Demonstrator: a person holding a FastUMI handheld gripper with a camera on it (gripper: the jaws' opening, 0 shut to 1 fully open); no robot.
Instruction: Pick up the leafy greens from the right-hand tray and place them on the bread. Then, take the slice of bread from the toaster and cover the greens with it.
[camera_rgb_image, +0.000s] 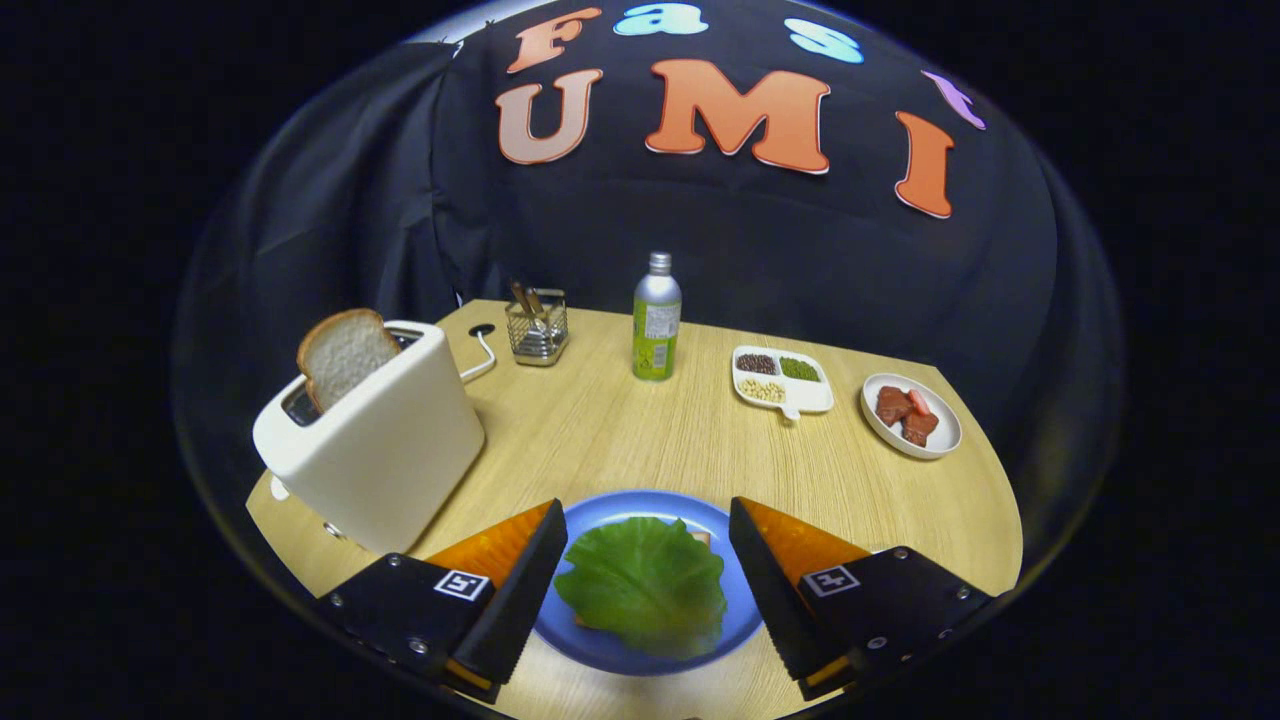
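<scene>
Green leaf (645, 583) sits flat on the blue plate (600, 640), nearly hiding the bread (702, 538) under it, so step one looks done. Your gripper (648, 590) hangs spread wide, empty, over the plate. Top slice (343, 354) stands in the toaster (375, 450) left of you; go there next.

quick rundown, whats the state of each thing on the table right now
gripper: jaws open, either side of the lettuce
lettuce leaf: lying on bread on the blue plate
bread slice: upright in the toaster slot
bottle: upright, capped
divided dish: filled with grains
white plate: holds meat pieces
</scene>
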